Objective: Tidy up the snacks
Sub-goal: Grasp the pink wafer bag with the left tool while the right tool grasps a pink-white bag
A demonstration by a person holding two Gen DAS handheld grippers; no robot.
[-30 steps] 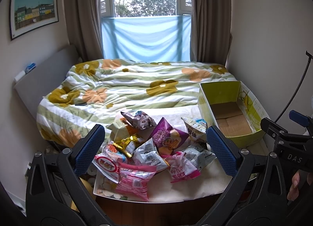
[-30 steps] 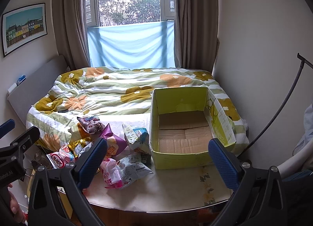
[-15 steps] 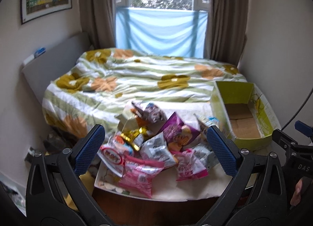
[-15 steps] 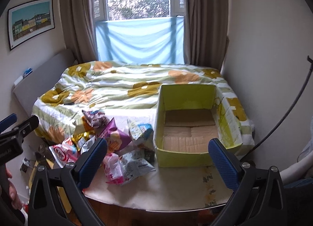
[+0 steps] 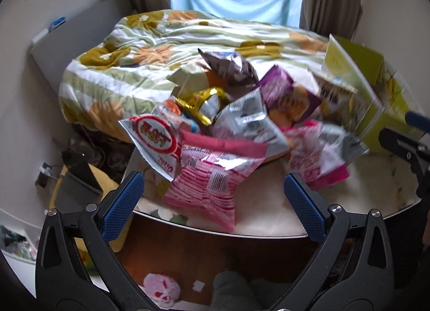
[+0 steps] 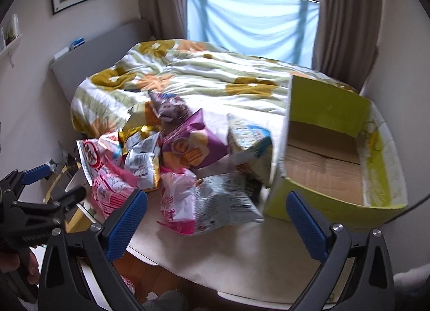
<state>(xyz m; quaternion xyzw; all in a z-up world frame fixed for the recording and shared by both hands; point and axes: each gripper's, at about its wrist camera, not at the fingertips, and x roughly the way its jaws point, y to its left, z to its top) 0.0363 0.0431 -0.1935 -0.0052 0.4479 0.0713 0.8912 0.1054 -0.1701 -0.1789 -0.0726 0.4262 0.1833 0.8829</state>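
- Left claw (image 5: 213,198) wide open, empty, angled down twd pink bag (image 5: 212,179) at desk (image 5: 268,225) edge.
- Right claw (image 6: 216,214) also spread, empty, over silver bag (image 6: 223,203).
- Snack pile (image 6: 161,149) at 10 o'clock of it; green box (image 6: 336,155) at 2 o'clock.

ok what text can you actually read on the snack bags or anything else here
"Oishi", upside down, on the white crinkly bag with the red oval logo.
Large red characters inside that oval: too blurred to read.
Barcode and small print on the pink striped foil bag: too small.
Purple chip bag logo: blurred.
Other bags: unreadable.
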